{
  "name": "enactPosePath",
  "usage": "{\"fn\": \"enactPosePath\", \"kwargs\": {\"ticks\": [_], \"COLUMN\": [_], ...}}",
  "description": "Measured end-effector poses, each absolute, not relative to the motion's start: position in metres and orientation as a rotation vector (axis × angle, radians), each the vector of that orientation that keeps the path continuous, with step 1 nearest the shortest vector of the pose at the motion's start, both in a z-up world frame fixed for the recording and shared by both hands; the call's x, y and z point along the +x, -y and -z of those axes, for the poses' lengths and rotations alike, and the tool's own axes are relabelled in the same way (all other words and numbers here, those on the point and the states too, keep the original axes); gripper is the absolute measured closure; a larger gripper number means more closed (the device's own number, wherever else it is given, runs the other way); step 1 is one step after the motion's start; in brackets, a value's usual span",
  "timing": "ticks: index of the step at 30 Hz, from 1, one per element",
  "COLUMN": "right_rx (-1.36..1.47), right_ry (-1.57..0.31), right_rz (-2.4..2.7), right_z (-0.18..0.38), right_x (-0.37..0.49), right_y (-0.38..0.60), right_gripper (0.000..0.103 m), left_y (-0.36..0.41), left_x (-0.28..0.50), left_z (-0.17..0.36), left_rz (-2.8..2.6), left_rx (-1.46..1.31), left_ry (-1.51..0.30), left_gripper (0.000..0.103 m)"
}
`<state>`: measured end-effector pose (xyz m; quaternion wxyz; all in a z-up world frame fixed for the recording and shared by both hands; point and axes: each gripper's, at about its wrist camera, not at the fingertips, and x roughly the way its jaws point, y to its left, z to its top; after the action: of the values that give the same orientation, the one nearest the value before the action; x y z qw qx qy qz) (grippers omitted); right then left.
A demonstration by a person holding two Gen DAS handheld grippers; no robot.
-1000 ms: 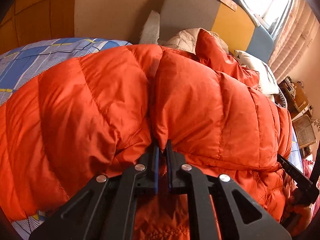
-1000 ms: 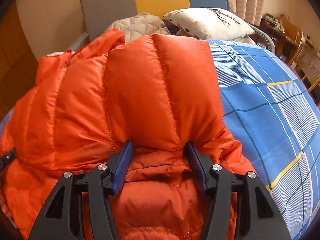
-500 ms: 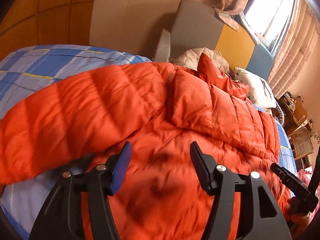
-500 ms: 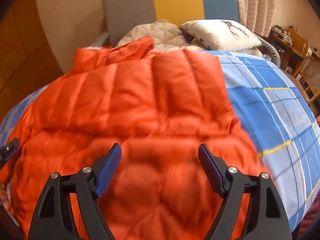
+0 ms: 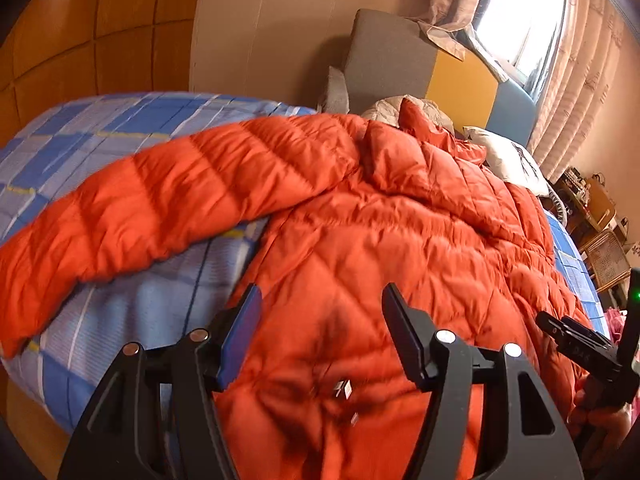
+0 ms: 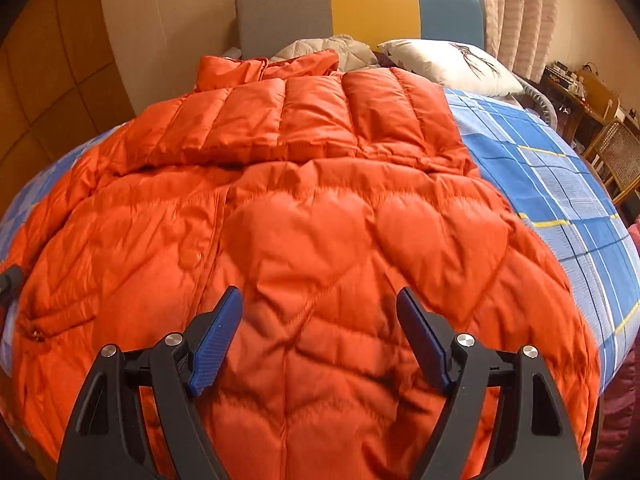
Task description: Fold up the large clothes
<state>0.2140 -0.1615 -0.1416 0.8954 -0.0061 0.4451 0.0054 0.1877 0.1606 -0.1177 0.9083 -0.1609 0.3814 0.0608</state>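
Left wrist view: orange quilted down jacket [image 5: 392, 248], spread across a bed with a blue checked sheet [image 5: 132, 312]; one sleeve [image 5: 168, 200] flung out sideways over the sheet. Left gripper [image 5: 320, 320], jaws wide apart, empty, above the lower body panel. Right wrist view: same jacket [image 6: 304, 248], other sleeve [image 6: 304, 124] lying folded across the chest; collar [image 6: 240, 70] toward a grey, yellow and blue headboard [image 6: 360, 4]. Right gripper [image 6: 320, 324], jaws wide apart, empty, above the hem. White printed pillow [image 6: 448, 64] beside the collar. Handling, by judgement: light, puffy, slick shell, springs back; best pinched at the outflung sleeve's cuff or along stitched seams.
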Motion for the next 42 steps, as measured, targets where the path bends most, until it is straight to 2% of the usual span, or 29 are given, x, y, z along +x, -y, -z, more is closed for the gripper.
{"fn": "enactPosePath", "kwargs": {"ticks": [6,11,16,22,23,27,29,31,32,33,34,35,39,42], "right_rx": [0.002,0.017,0.022,0.019,0.019,0.014,0.008,0.010,0.013,0.016,0.018,0.017,0.020,0.029], "right_ry": [-0.927,-0.928,-0.923,-0.926,-0.927,-0.931,-0.931,-0.934,-0.937,-0.938,-0.939,-0.938,-0.936,-0.937], "right_rz": [-0.006,-0.002,-0.004,-0.010,-0.009,-0.008,-0.009,-0.012,-0.015,-0.016,-0.016,-0.016,-0.018,-0.022], "right_z": [0.146,0.151,0.152,0.152,0.153,0.153,0.153,0.153,0.153,0.153,0.154,0.154,0.154,0.154], "right_x": [0.207,0.206,0.203,0.202,0.202,0.203,0.203,0.203,0.204,0.204,0.204,0.204,0.204,0.203], "right_y": [0.165,0.166,0.168,0.170,0.170,0.170,0.170,0.170,0.170,0.171,0.171,0.170,0.171,0.173], "right_gripper": [0.022,0.021,0.020,0.019,0.019,0.019,0.019,0.019,0.019,0.019,0.019,0.019,0.019,0.017], "left_y": [-0.207,-0.269,-0.317,-0.346,-0.350,-0.361,-0.365,-0.370,-0.371,-0.370,-0.369,-0.369,-0.370,-0.358], "left_x": [0.139,0.103,0.095,0.107,0.107,0.116,0.118,0.118,0.116,0.112,0.107,0.108,0.117,0.102], "left_z": [0.128,0.136,0.150,0.168,0.169,0.168,0.164,0.161,0.159,0.157,0.153,0.152,0.164,0.164], "left_rz": [-0.198,-0.337,-0.436,-0.470,-0.476,-0.496,-0.505,-0.481,-0.462,-0.495,-0.525,-0.522,-0.545,-0.577], "left_rx": [-0.470,-0.655,-0.785,-0.935,-0.955,-0.970,-0.966,-1.018,-1.051,-1.077,-1.084,-1.083,-1.167,-1.249], "left_ry": [-0.769,-0.716,-0.686,-0.646,-0.634,-0.612,-0.599,-0.567,-0.551,-0.528,-0.500,-0.495,-0.557,-0.505], "left_gripper": [0.032,0.031,0.033,0.041,0.046,0.091,0.100,0.096,0.065,0.020,0.018,0.024,0.037,0.040]}}
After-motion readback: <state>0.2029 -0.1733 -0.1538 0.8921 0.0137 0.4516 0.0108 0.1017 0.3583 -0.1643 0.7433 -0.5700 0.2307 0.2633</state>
